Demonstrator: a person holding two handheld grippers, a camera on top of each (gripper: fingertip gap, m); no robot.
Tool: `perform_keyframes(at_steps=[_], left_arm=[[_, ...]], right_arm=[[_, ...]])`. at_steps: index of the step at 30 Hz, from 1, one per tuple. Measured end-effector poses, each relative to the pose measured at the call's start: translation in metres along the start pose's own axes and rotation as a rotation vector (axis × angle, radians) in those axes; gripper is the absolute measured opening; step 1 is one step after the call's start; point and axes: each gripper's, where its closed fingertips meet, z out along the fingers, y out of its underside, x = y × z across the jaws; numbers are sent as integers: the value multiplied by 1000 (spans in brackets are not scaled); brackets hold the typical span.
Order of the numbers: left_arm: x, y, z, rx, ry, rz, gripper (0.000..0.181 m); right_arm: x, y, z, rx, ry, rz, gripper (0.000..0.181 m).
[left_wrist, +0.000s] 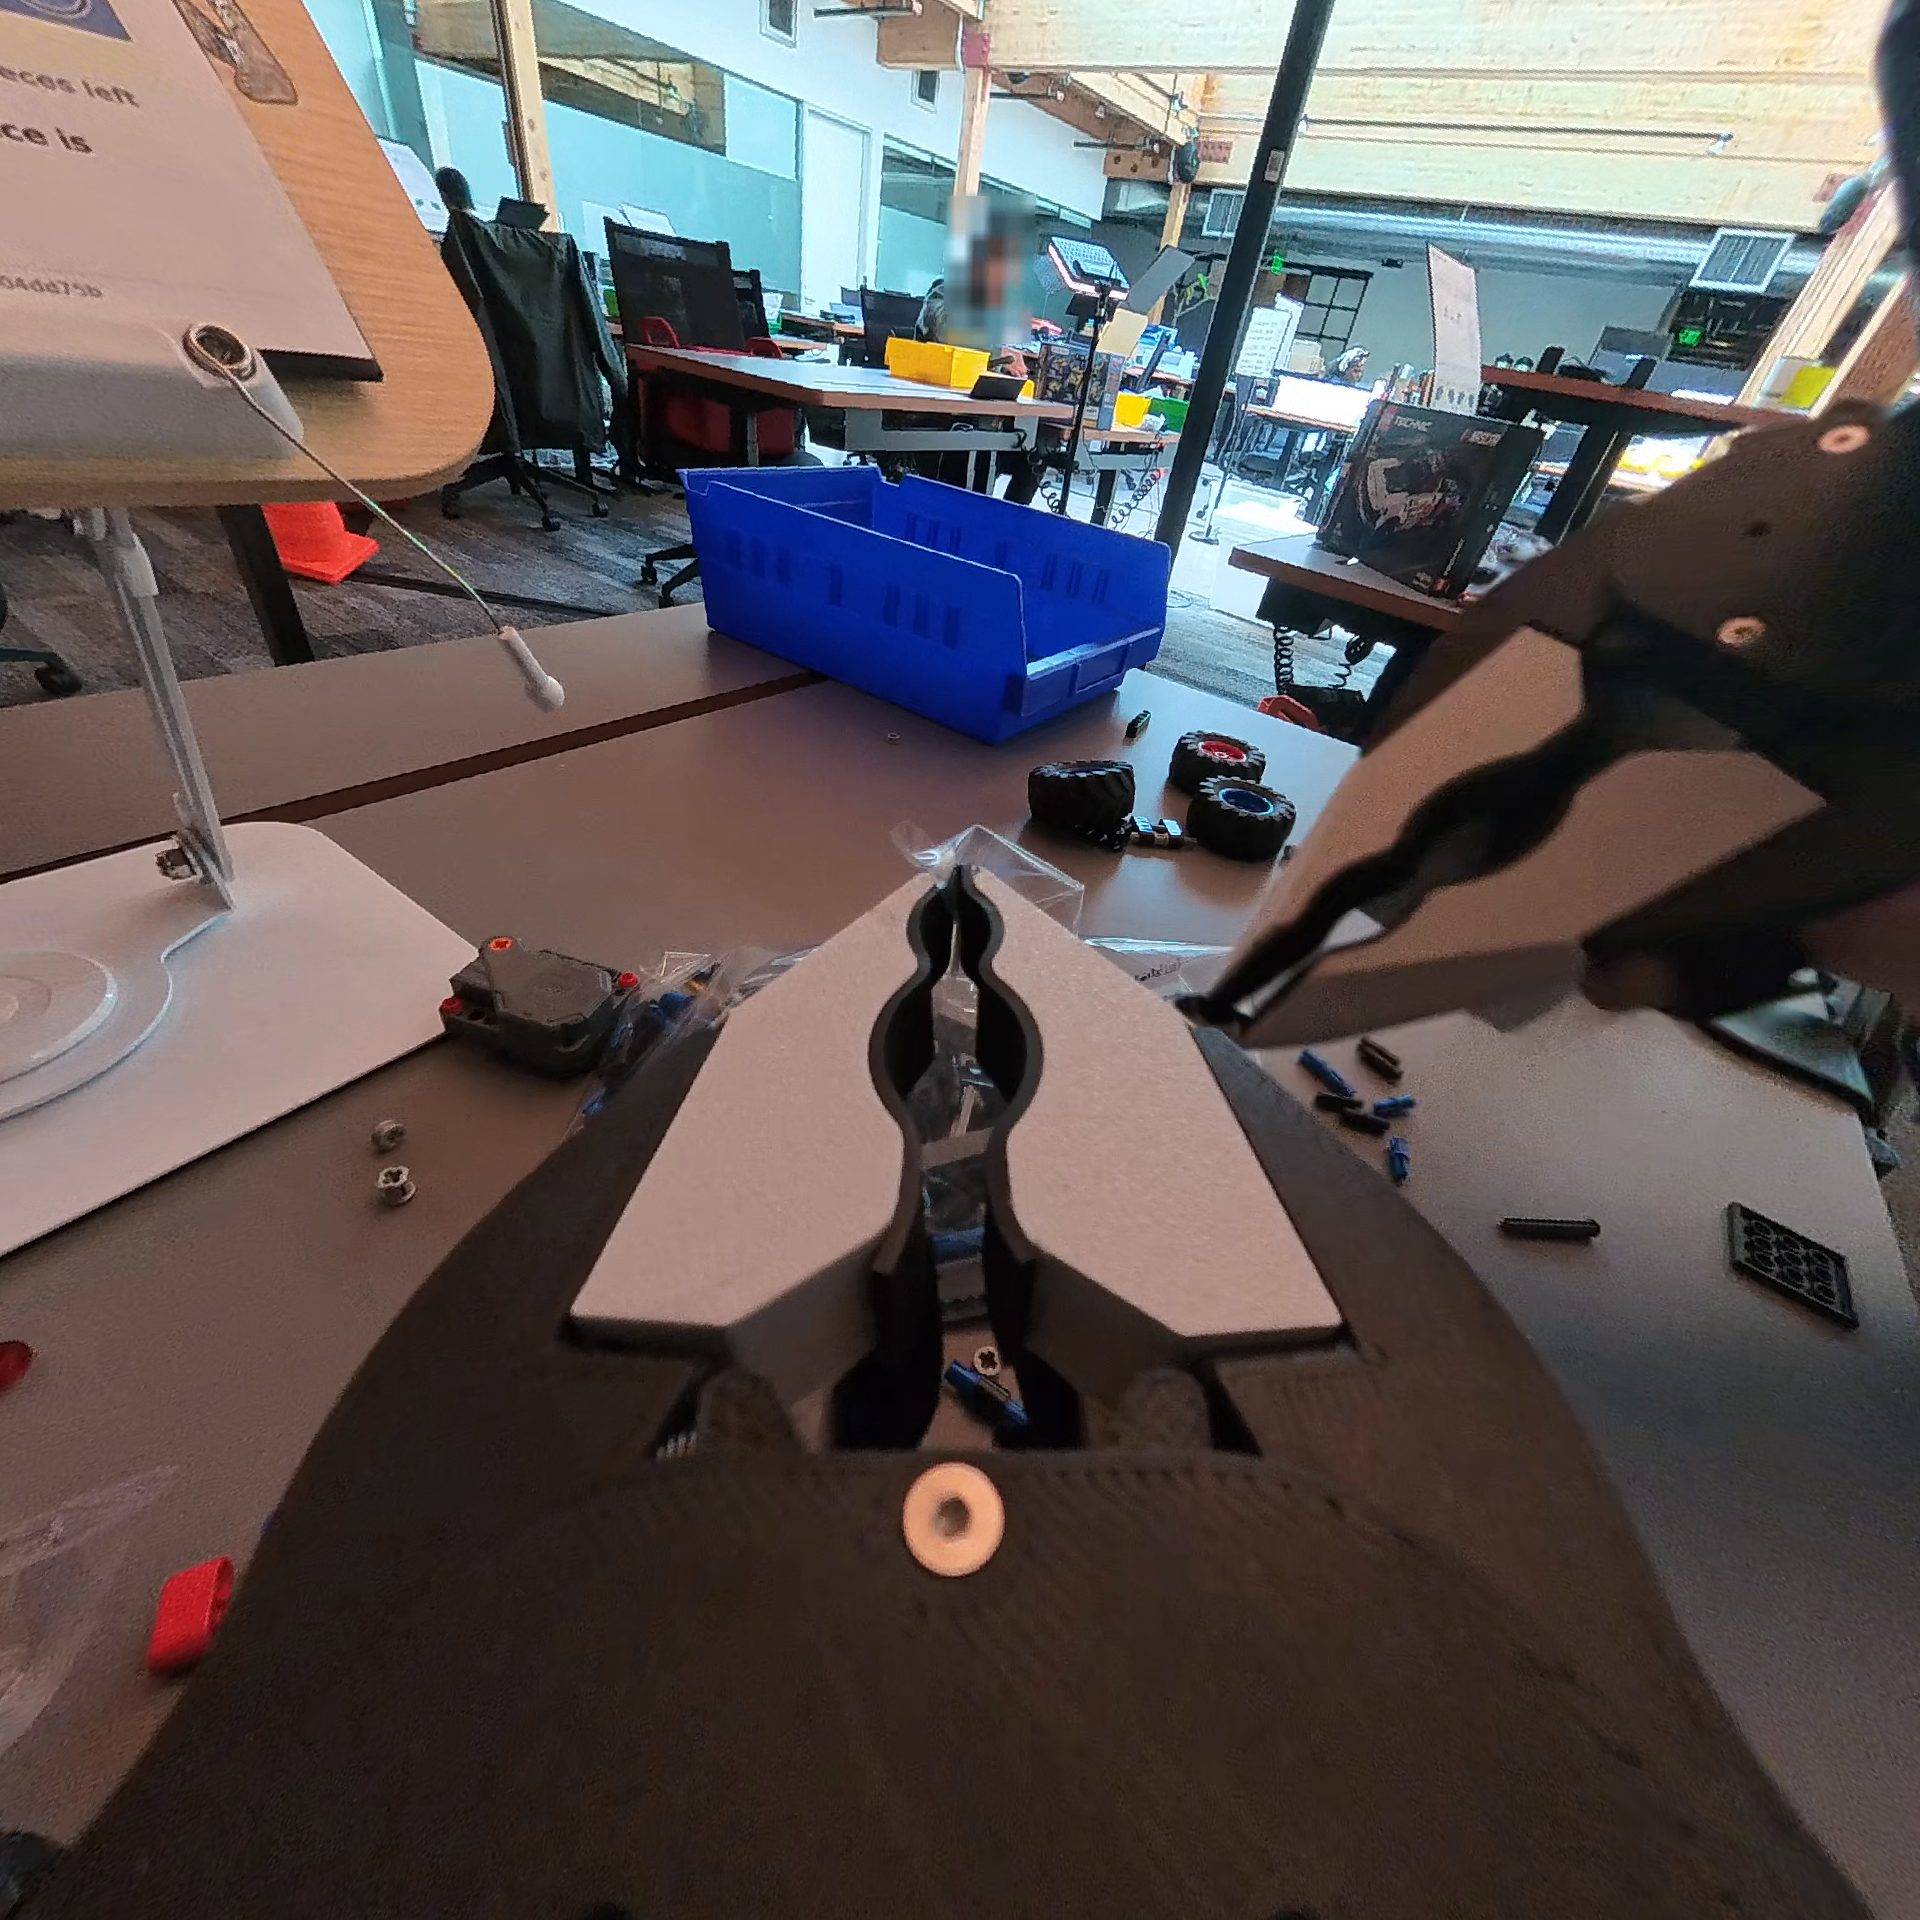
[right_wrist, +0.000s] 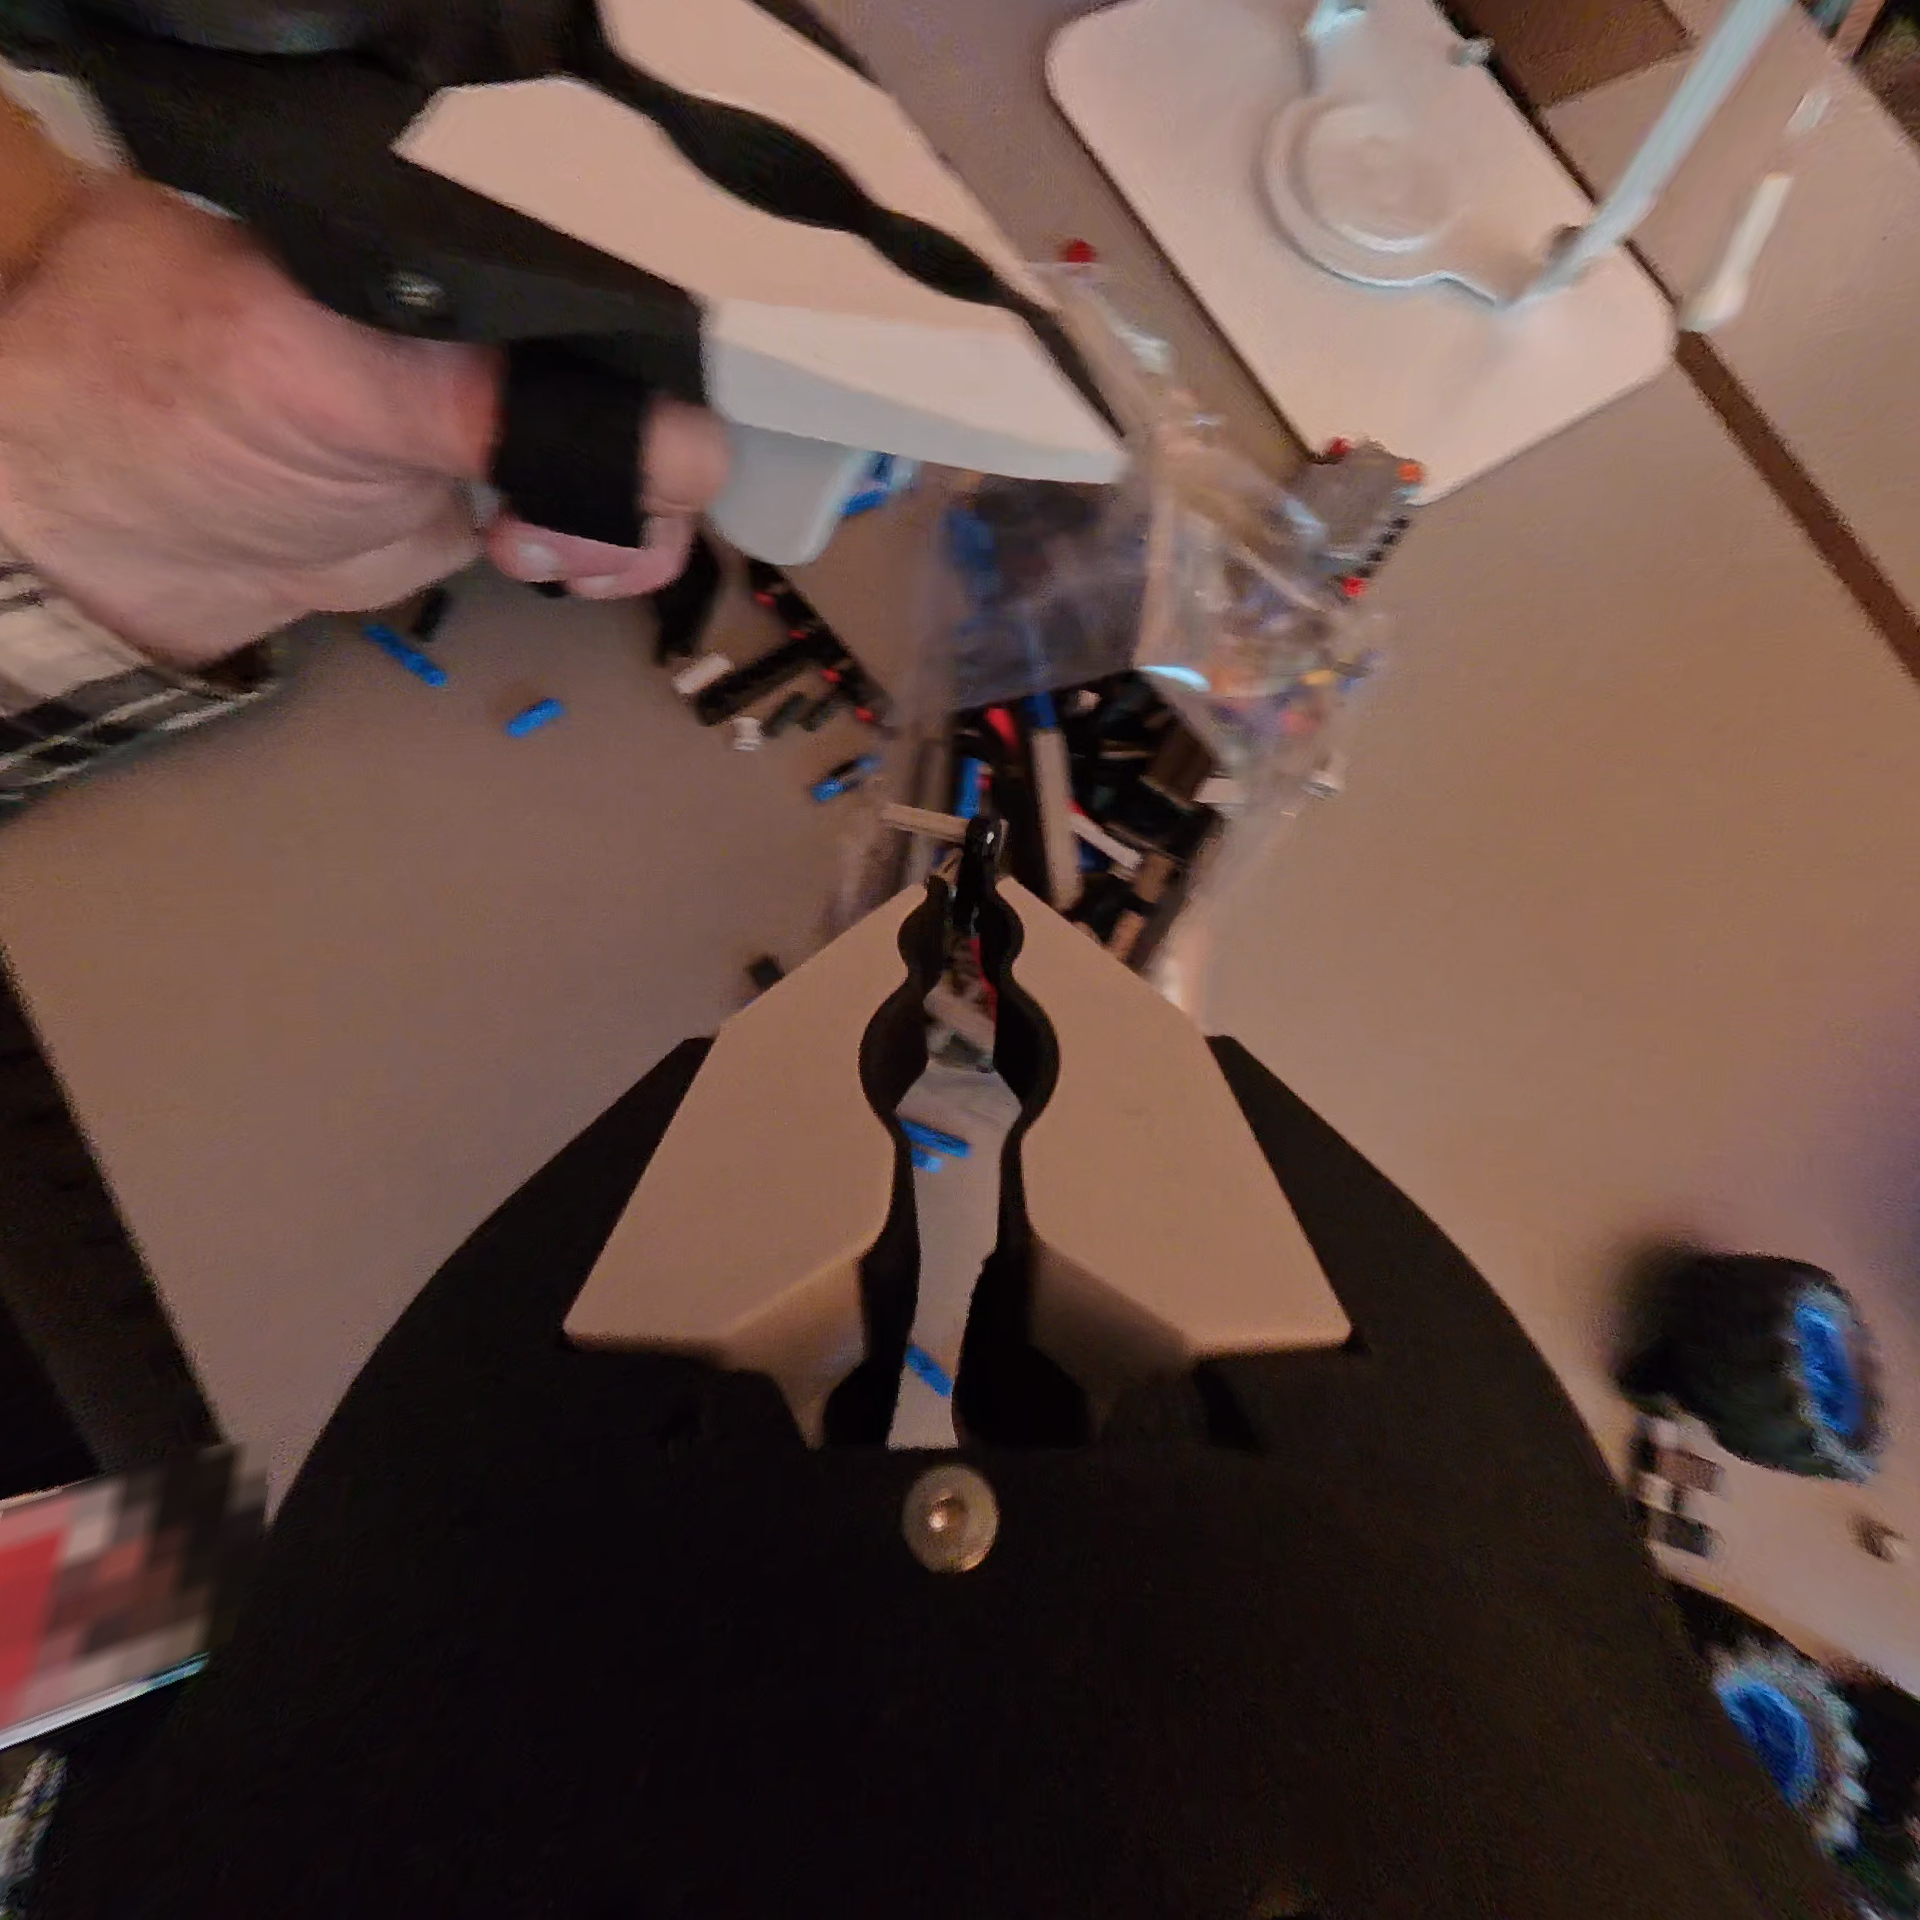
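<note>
Left claw (left_wrist: 958, 883): clenched on the top edge of a clear plastic bag (right_wrist: 1226, 540), its tips pinching the film so that the bag hangs from them above the table (left_wrist: 644, 810), small parts sagging to the bottom.
Right claw (right_wrist: 971, 862): clenched on what seems to be a small black piece at its tips, though blur leaves the piece unsure; it points down over the loose parts, just beside the hanging bag.
Parts pile (right_wrist: 1081, 810): black, white and blue building pieces heaped on the table beneath the bag, where they would lie if spilled from it.
Scattered pins (left_wrist: 1351, 1101): blue and black, lying apart on the table by the right claw.
Grey motor block (left_wrist: 540, 1003): resting beside the white stand base (left_wrist: 260, 997).
Tyres (left_wrist: 1081, 795): three black wheels grouped farther off.
Blue bin (left_wrist: 935, 592): at the far table edge, well apart from both claws.
</note>
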Motion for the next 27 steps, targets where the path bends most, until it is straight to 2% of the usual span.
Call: perform_keyframes(at_steps=[3,4,5,7,9,12,14,18,20,23,27], left_arm=[[0,0,0,1,1,-3,0],[0,0,0,0,1,-3,0],[-1,1,0,-1,1,-2,0],[-2,0,-1,3,-1,-3,0],[-6,0,-1,-2,-7,-5,0],[-7,-3,-2,-3,22,-16,0],[-10,-3,-2,-11,23,-12,0],[-9,3,0,-38,58,-37,0],[-9,3,2,-51,58,-16,0],[-11,3,5,-67,58,-4,0],[-12,6,12,-88,71,0,0]], right_arm=[[24,1,12,-49,67,-22,5],[32,5,23,-93,90,-27,19],[34,10,31,-136,89,-32,23],[34,7,32,-123,116,-50,18],[21,-9,19,-28,113,-75,15],[-38,-33,13,105,-96,-145,16],[-56,-26,33,47,-138,-192,22],[-60,-13,77,-39,-141,-230,32],[-52,-10,95,-68,-90,-266,33],[-38,-8,112,-101,-30,-278,33],[-33,-10,119,-110,-93,-189,30]])
